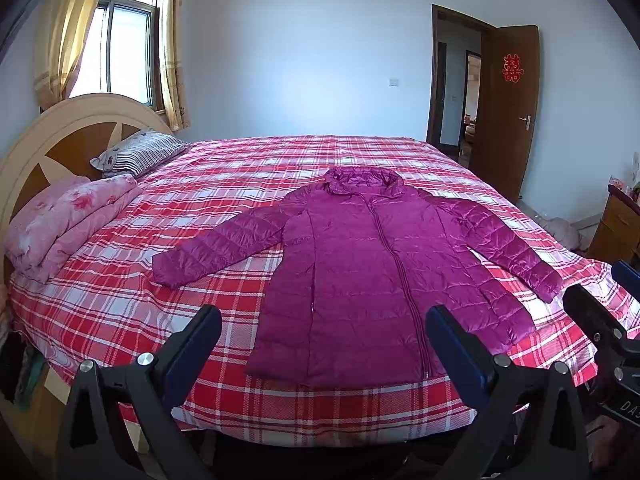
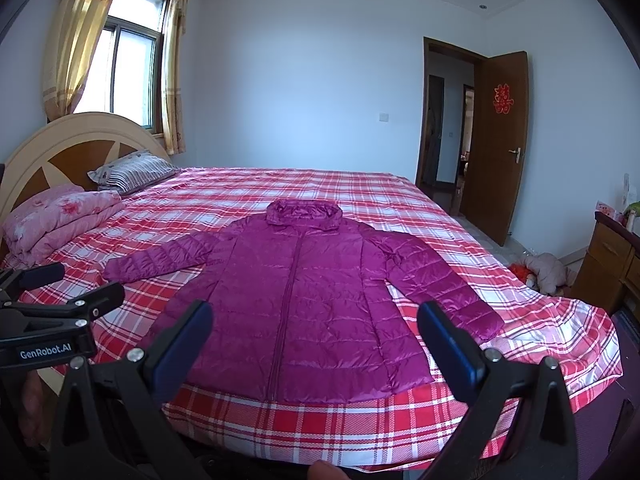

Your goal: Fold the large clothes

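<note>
A magenta quilted hooded jacket [image 1: 360, 264] [image 2: 304, 280] lies flat and zipped, front up, on a bed with a red plaid sheet [image 1: 120, 300] [image 2: 520, 320]. Both sleeves are spread outward and its hem lies near the bed's near edge. My left gripper [image 1: 323, 316] is open with nothing between its fingers, held above the near edge in front of the hem. My right gripper [image 2: 316, 310] is open and empty too, just short of the hem. Each gripper shows at the edge of the other's view: the right one [image 1: 592, 308] and the left one [image 2: 60, 292].
A folded pink floral quilt [image 1: 64, 224] [image 2: 56, 220] and a striped pillow [image 1: 136, 154] [image 2: 132, 172] lie by the headboard [image 1: 60, 136] on the left. A wooden cabinet [image 2: 608, 256] and a bundle on the floor [image 2: 548, 270] are on the right. The brown door [image 1: 506, 108] stands open.
</note>
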Demonstrator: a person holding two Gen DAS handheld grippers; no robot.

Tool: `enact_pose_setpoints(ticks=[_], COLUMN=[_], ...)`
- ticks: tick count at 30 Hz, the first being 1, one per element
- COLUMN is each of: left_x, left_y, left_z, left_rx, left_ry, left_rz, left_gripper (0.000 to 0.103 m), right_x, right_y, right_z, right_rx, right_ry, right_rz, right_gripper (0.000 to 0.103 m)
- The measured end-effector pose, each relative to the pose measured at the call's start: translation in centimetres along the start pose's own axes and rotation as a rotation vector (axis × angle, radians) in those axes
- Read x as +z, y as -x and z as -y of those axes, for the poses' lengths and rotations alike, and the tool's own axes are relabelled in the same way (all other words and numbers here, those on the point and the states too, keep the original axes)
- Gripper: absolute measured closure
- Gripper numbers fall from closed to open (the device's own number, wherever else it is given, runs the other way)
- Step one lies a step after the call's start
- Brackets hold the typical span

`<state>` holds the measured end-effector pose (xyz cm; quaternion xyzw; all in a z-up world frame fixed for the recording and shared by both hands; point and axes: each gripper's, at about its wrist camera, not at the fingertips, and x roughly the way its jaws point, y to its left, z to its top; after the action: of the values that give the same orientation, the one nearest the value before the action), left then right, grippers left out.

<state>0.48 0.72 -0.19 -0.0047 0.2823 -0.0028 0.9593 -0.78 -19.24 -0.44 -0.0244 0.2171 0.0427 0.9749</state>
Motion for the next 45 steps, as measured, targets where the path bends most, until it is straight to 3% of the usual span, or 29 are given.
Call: enact_pose_setpoints(ticks=[45], left_x=[-0.45], left_y=[-0.53], left_z=[0.22], left_rx=[-0.007], left_ry=[-0.010], left_rz=[-0.010], left_gripper=[0.001], right_x=[-0.04], right_y=[-0.20], right_z=[-0.06], right_rx=[0.004], right_ry=[0.002], right_rz=[-0.007], right_gripper=[0.000])
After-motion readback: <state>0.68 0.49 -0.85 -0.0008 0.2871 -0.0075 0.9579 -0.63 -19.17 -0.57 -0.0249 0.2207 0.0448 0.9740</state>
